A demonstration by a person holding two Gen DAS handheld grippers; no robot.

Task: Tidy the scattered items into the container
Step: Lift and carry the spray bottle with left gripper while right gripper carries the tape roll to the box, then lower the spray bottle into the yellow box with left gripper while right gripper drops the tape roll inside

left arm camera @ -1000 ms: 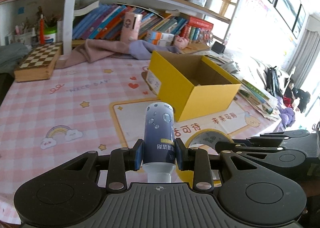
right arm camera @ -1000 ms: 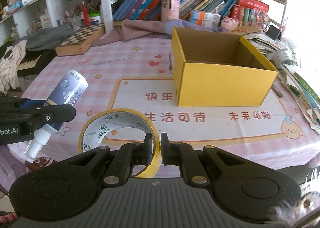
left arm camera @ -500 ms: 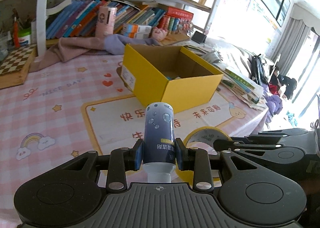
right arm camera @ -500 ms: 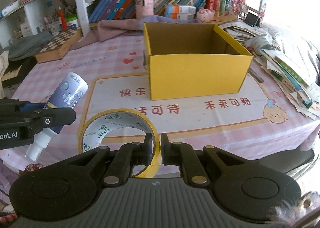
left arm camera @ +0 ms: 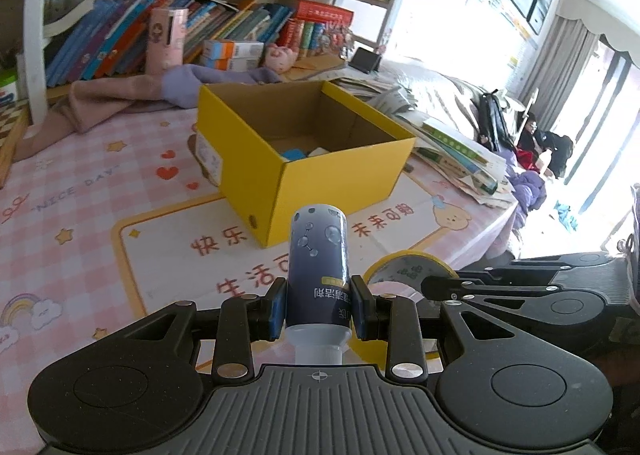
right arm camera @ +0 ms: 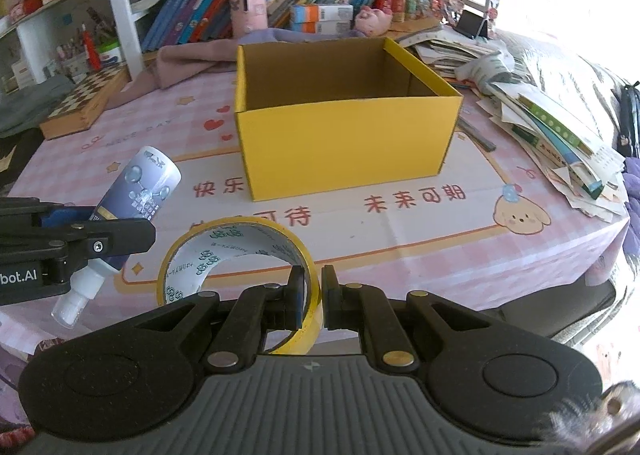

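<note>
Left wrist view: my left hand-held gripper (left arm camera: 318, 313) clamps a dark blue cylindrical spray bottle with a white cap (left arm camera: 319, 269) around its lower body, base pointing forward toward the open yellow cardboard box (left arm camera: 344, 171) on the pink checked worktop (left arm camera: 72, 191). Something blue and something pale already lie on the box floor; what they are is too small to tell. In the right wrist view, my right hand-held gripper (right arm camera: 312, 297) pinches the wall of a yellow roll of clear printed tape (right arm camera: 236, 251), one finger inside the ring and one outside. Both items are held clear of the worktop, near the box's front wall but not yet over its opening.

I judge the step in hand to be carrying both items to the box. To do it well, I should raise each above the front rim before moving forward, so neither bottle nor roll knocks the light cardboard and shoves it back toward the mauve cloth (right arm camera: 180, 63) behind. The two loads sit close together, so going in one after the other would avoid a clash. Lowering each inside before opening should keep the round bottle from bouncing out; the roll, held by its thin edge, may swing, so a slow approach suits it.
</note>
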